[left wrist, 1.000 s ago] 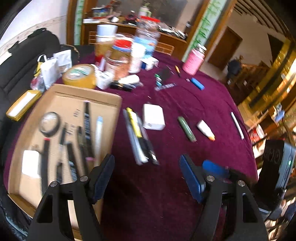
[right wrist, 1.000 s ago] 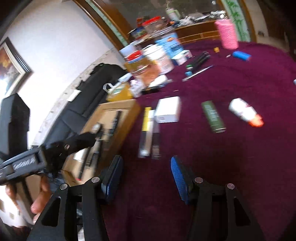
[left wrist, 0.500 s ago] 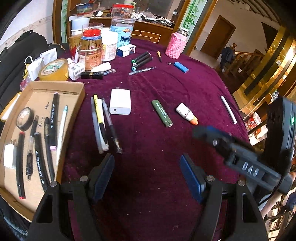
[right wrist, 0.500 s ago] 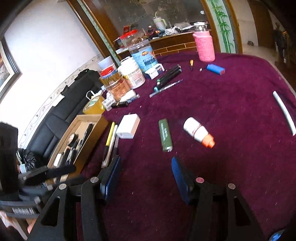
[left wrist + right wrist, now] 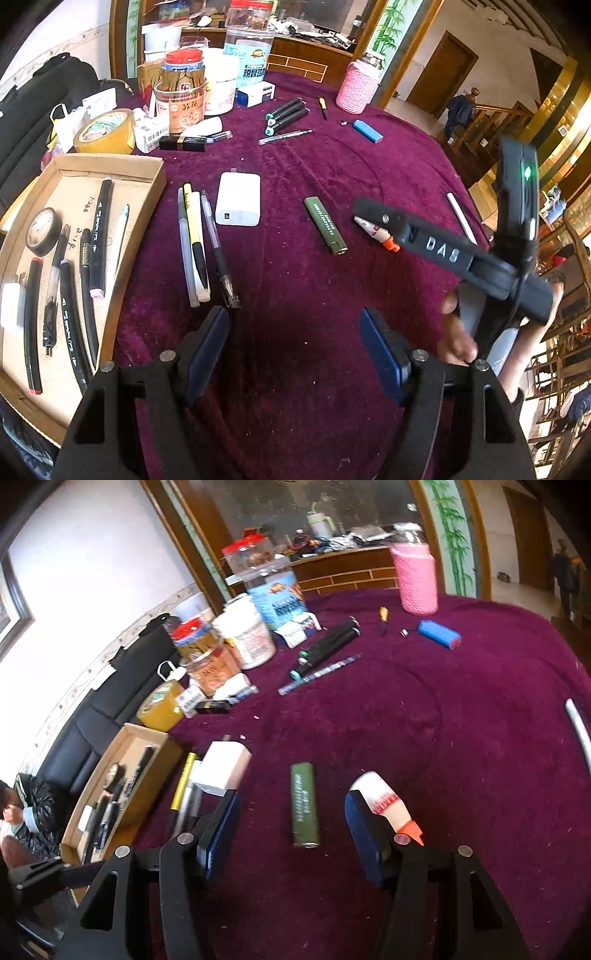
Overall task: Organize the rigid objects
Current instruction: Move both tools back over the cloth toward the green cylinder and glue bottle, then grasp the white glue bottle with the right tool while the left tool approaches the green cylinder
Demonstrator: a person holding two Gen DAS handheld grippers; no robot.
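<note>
Right wrist view: plush maroon tabletop [image 5: 461,738], velvet-like, flecked with lint. Shallow cardboard tray [image 5: 162,744] at the left edge, already lined with pens and markers. Rigid white power adapter [image 5: 225,768], boxy, just beyond the left pad. Between the pads, a dark green lighter-shaped stick [image 5: 304,805], smooth and hard, long axis running away from the camera, near end closest to the right gripper [image 5: 290,834]. Small white glue bottle [image 5: 384,805] with an orange tip, lying right against the outer side of the right pad. Right gripper's jaws wide apart and empty, having just been opening further; green stick framed between them but not touched.

Left wrist view: left gripper [image 5: 295,350] likewise spread and holding nothing, hovering over bare cloth. Three loose pens [image 5: 201,243] just ahead of its left pad, slim plastic barrels, axes pointing away. Green stick well off to its right, under the other tool.

Judgement: right hand nearer the green stick and already lined up along its length; closing across the narrow width looks the likely next grasp.
</note>
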